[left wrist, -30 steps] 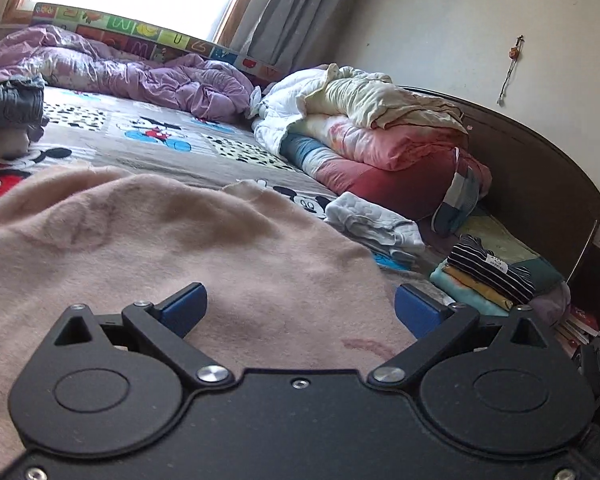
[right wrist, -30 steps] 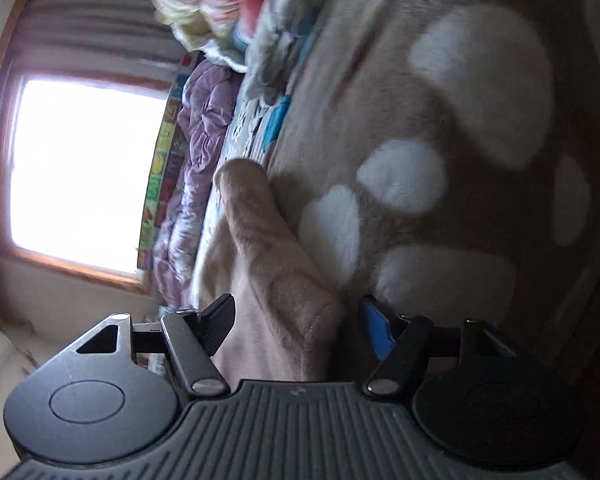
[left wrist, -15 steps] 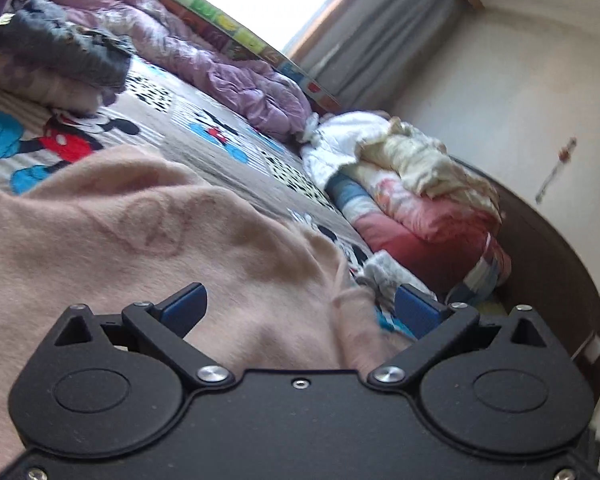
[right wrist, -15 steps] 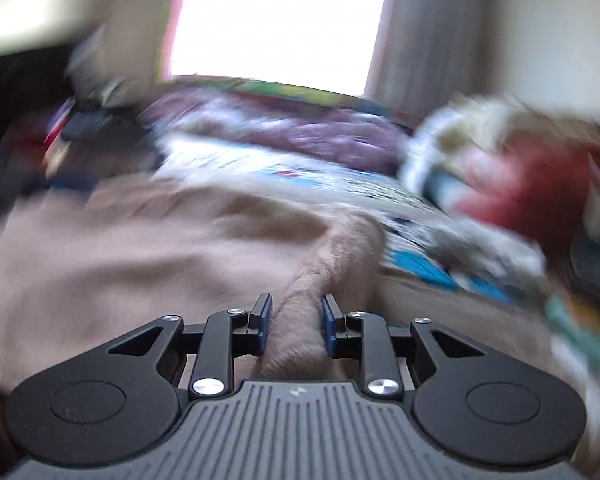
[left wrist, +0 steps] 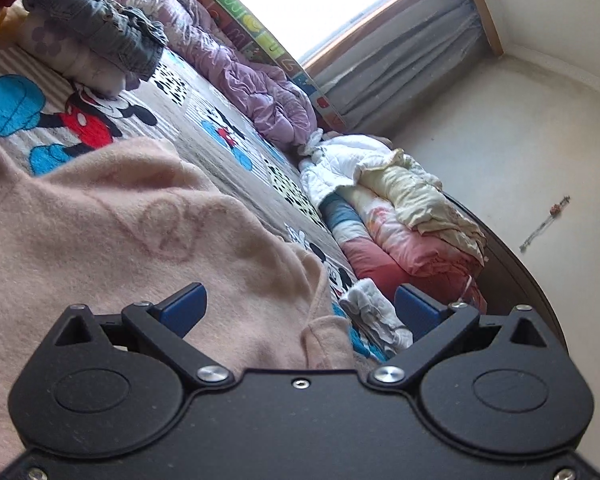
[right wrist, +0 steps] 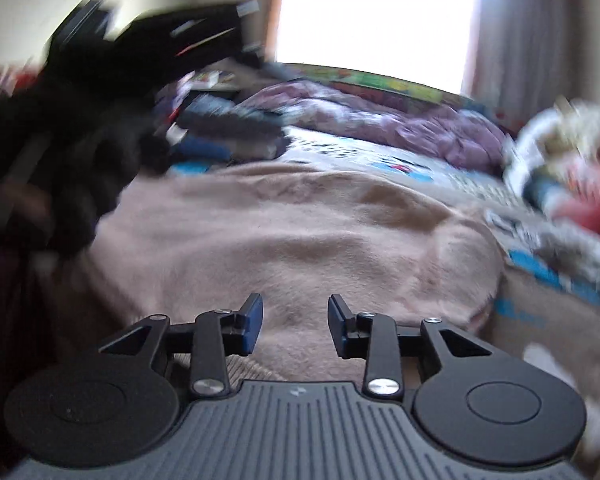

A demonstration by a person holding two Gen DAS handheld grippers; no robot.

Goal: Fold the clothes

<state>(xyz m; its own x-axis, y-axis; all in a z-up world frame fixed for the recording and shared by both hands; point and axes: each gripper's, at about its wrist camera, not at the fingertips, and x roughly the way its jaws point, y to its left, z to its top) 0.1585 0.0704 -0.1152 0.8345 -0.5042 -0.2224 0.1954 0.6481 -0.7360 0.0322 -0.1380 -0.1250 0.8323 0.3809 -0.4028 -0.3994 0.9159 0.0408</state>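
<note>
The left claw [left wrist: 298, 306] is hanging released, its blue fingers spread wide, with the pink fleece garment [left wrist: 112, 240] lying on the bed just under and ahead of it, a folded edge rising between the fingers. The right claw [right wrist: 295, 322] is also hanging released, its pads parted over the near hem of the same garment [right wrist: 300, 236] and gripping nothing; this view is blurring with motion.

To my eye a fold is just being laid, so the next pinch should be taking a full corner or hem, both layers together, low against the bed. Both claws should be lifting evenly so the fleece is not twisting, and the fabric should be smoothed flat before any new crease.

Ahead and left of the left claw, a stack of folded clothes [left wrist: 96, 40] is sitting on the cartoon-print bedsheet [left wrist: 204, 108]. Farther ahead, a purple duvet [left wrist: 252, 76] is lying along the window side. To its right, piled bedding [left wrist: 400, 216] and a small white cloth [left wrist: 370, 306] are crowding the garment's far edge, so the fold should be kept clear of them.
</note>
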